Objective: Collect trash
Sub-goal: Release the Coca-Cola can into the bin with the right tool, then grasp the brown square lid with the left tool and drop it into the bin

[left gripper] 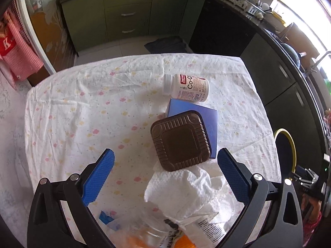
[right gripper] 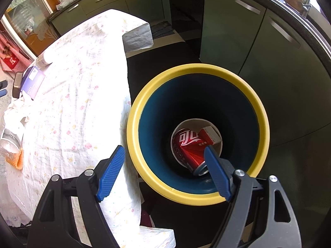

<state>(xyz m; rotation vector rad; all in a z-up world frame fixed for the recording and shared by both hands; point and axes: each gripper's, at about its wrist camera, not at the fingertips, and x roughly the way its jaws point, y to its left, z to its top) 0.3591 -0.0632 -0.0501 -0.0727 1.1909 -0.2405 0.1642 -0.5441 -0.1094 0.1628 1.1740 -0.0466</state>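
Note:
My left gripper (left gripper: pixel 165 161) hangs open over the table, its blue pads either side of a brown ribbed square lid (left gripper: pixel 180 139) that rests on a blue box (left gripper: pixel 209 119). Crumpled white paper towel (left gripper: pixel 186 194) lies just below the lid. A white pill bottle (left gripper: pixel 187 87) lies on its side beyond the box. My right gripper (right gripper: pixel 165 155) is open above a yellow-rimmed blue bin (right gripper: pixel 256 107) beside the table; nothing sits between its fingers. At the bin's bottom lie a red soda can (right gripper: pixel 190 146) and a small red box (right gripper: pixel 209 134).
A floral cloth covers the table (left gripper: pixel 82 103). A clear plastic bottle with an orange part (left gripper: pixel 157 235) lies at the near edge. Green kitchen cabinets (left gripper: pixel 128 14) and a dark counter run behind and to the right. The bin's rim (left gripper: pixel 289 142) shows past the table's right edge.

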